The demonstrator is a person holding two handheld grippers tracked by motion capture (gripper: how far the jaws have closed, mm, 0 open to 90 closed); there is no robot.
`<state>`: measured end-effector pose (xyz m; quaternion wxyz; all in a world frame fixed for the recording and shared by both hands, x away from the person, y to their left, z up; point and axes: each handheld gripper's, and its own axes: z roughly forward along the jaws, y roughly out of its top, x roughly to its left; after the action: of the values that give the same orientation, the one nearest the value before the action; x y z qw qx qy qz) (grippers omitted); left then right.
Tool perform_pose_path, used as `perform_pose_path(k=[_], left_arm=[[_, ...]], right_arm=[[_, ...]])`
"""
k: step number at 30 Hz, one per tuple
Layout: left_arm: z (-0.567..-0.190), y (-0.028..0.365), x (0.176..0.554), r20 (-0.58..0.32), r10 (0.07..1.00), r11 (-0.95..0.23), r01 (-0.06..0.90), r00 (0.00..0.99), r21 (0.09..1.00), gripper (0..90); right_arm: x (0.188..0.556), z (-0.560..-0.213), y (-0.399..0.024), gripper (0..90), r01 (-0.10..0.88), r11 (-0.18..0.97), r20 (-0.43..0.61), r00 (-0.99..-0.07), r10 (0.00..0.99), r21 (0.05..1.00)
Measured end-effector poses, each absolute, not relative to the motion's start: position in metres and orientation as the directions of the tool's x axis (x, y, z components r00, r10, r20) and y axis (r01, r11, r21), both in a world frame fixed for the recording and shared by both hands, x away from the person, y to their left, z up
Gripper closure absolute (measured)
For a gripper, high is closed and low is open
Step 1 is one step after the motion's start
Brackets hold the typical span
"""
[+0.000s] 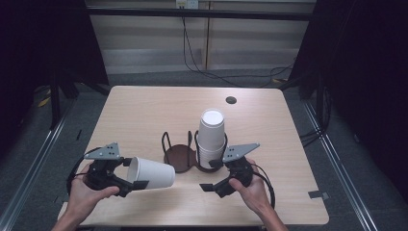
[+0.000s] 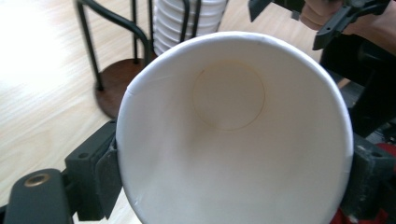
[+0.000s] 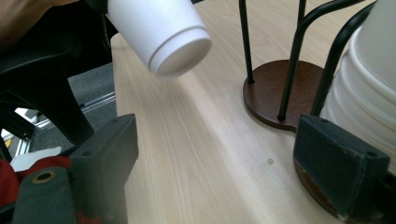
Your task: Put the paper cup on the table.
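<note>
White paper cup [image 1: 151, 173] lies on its side above the near-left tabletop [image 1: 144, 108], clamped at the rim by the left claw [image 1: 132, 182], base aimed toward the empty ring of the 2-ring wire holder [image 1: 179, 153], probably to be slotted there. The cup stack [image 1: 211, 137] fills the other ring. The right claw [image 1: 208, 180] rests beside it, jaws apart, nothing between. No writing is readable.

A two-ring cup holder [image 1: 185, 156] is standing near the middle of the table [image 1: 144, 110]. A stack of cups [image 1: 210, 137] is sitting in its right ring; the left ring is apparently lying empty. A single paper cup [image 1: 151, 173] is lying sideways above the table, left of the holder and nearer the person, its base pointing right.
</note>
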<state>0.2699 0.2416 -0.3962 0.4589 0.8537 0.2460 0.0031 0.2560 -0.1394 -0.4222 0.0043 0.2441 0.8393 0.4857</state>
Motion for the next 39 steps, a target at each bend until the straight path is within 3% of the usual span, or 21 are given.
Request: perform_pose_path(k=[19,24,39], left_arm=[[-0.384,0.273,0.286,-0.208,0.527,-0.465,0.484,0.824,0.741,12.4],[-0.381,0.286,0.299,-0.163,0.578,-0.482,0.496,0.8,0.722,12.4],[-0.379,0.29,0.33,-0.131,0.611,-0.548,0.537,0.781,0.641,12.0]], right_arm=[[0.254,-0.419,-0.143,14.2,0.396,0.427,0.215,-0.886,0.412,0.813],[0.255,-0.417,-0.143,14.2,0.391,0.42,0.212,-0.886,0.412,0.819],[0.256,-0.418,-0.144,14.2,0.402,0.424,0.21,-0.878,0.43,0.812]])
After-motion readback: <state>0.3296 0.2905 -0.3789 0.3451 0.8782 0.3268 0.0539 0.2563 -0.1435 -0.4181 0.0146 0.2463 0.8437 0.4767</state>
